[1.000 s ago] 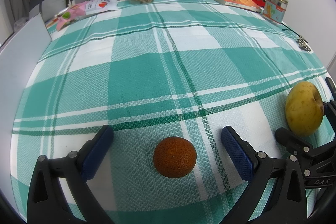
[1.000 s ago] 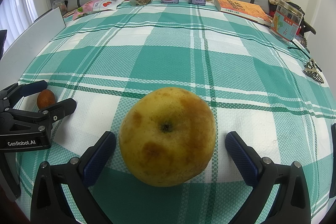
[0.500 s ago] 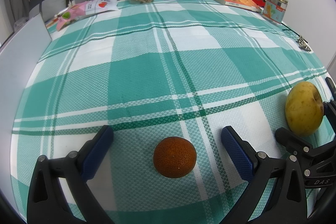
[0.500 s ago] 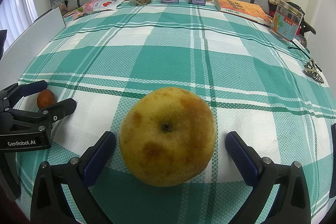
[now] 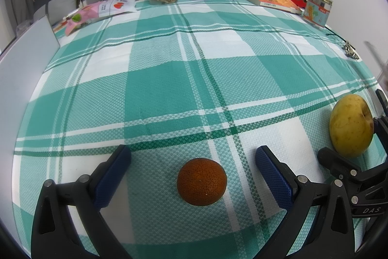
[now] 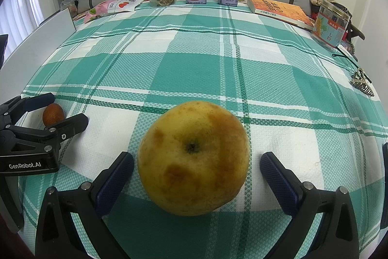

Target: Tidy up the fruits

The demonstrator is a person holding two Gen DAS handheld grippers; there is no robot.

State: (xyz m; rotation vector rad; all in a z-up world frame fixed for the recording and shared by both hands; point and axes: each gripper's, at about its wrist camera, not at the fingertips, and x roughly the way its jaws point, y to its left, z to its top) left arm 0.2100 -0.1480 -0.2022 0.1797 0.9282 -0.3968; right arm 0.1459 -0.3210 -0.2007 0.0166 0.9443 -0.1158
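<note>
Nothing moved since earlier frames; both grippers static. Left gripper spread wide, small round orange tangerine lying between its blue pads, touching neither. Right gripper likewise spread, large yellow brown-blotched apple between its fingers, gaps both sides. Both fruits rest on green-and-white checked cloth over desk, near front edge, tangerine left of apple.
</note>
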